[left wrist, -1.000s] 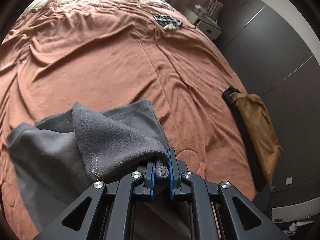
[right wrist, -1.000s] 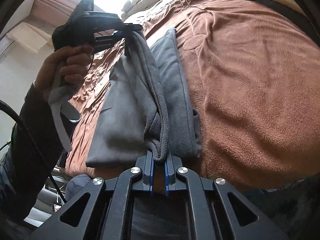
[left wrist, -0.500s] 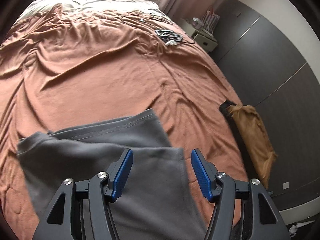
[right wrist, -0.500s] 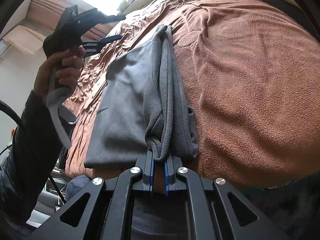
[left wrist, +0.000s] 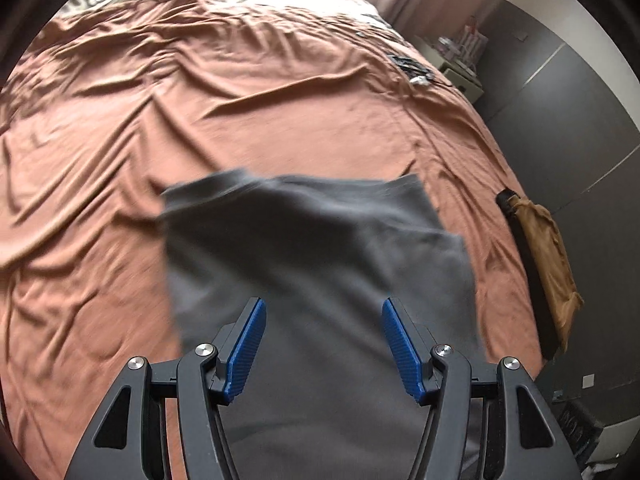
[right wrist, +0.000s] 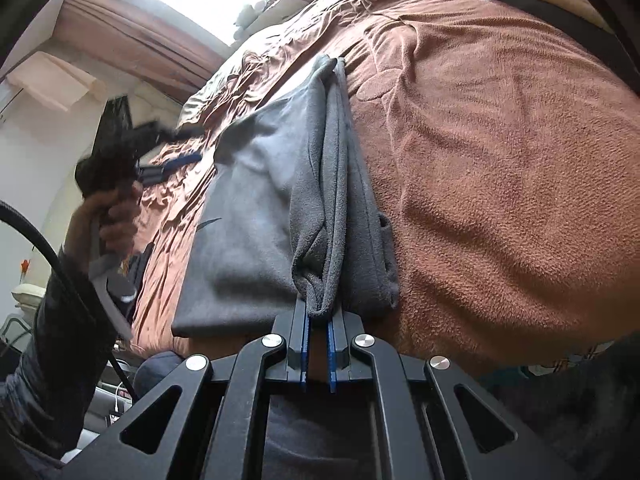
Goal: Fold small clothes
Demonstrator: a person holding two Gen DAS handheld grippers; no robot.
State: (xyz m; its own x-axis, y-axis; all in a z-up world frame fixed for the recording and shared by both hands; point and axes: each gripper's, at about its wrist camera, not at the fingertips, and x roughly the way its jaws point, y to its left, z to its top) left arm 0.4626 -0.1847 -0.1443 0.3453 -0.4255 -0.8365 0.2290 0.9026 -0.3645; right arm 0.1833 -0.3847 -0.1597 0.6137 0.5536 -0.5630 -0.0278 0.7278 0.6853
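A grey fleece garment (left wrist: 312, 248) lies folded over on the rust-brown bedspread (left wrist: 200, 120). My left gripper (left wrist: 322, 344) hovers above its near part, open, with nothing between the blue pads. In the right wrist view the same grey garment (right wrist: 256, 216) stretches away from the camera, and my right gripper (right wrist: 318, 320) is shut on a bunched fold at its near edge. A hand holds the left gripper (right wrist: 176, 148) clear of the cloth at the far left, blurred.
A tan garment with a black band (left wrist: 544, 256) hangs over the bed's right edge. Small dark items (left wrist: 416, 70) lie near the far corner, by a bedside stand (left wrist: 460, 68). Dark wardrobe panels (left wrist: 560, 120) line the right side. Pillows lie at the head.
The left gripper let go of the grey cloth, opened, and swung sideways away from it. The released flap dropped flat on the garment. The right gripper kept still, holding its fold.
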